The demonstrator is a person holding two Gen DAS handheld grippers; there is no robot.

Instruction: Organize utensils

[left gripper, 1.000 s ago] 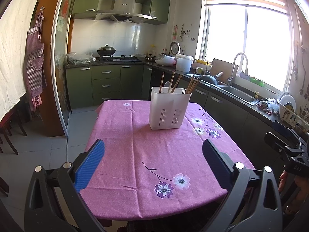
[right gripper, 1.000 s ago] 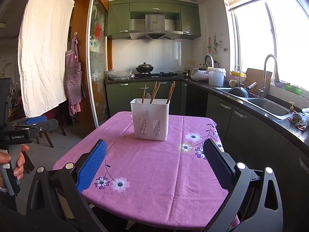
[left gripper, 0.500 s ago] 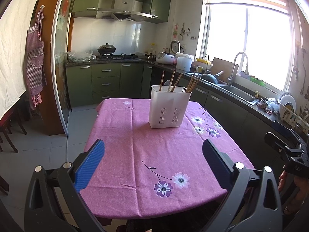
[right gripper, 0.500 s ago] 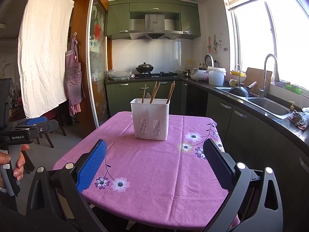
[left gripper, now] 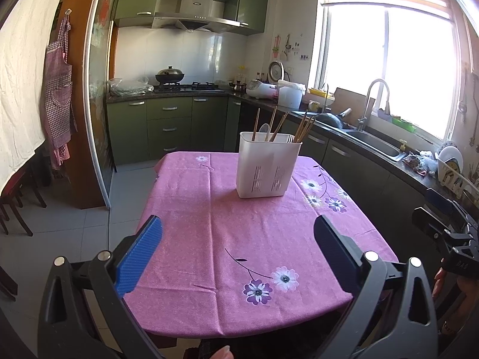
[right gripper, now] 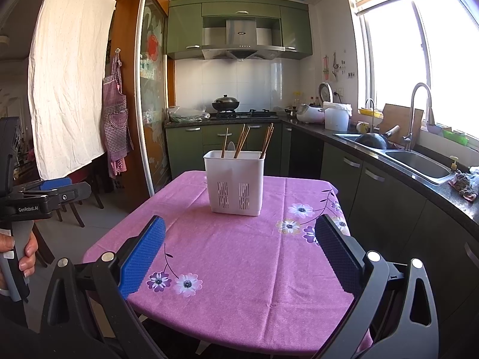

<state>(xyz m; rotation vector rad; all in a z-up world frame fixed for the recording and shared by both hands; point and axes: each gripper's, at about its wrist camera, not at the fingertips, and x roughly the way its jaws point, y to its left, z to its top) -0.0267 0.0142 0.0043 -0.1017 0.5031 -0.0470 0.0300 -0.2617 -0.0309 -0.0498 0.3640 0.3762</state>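
A white slotted utensil holder stands on the far half of the table with the pink flowered cloth; it also shows in the right wrist view. Several wooden chopsticks and a pale spoon stand upright in it. My left gripper is open and empty above the near table edge. My right gripper is open and empty, also at the near edge. Each gripper shows at the side of the other's view: the right one, the left one.
A green kitchen counter with a sink and tap runs along the right. A stove with a wok is at the back. Dark chairs and a hanging apron stand to the left.
The left gripper's view has tilted slightly; the table sits a little lower in frame. The right gripper has not moved. Both stay open.
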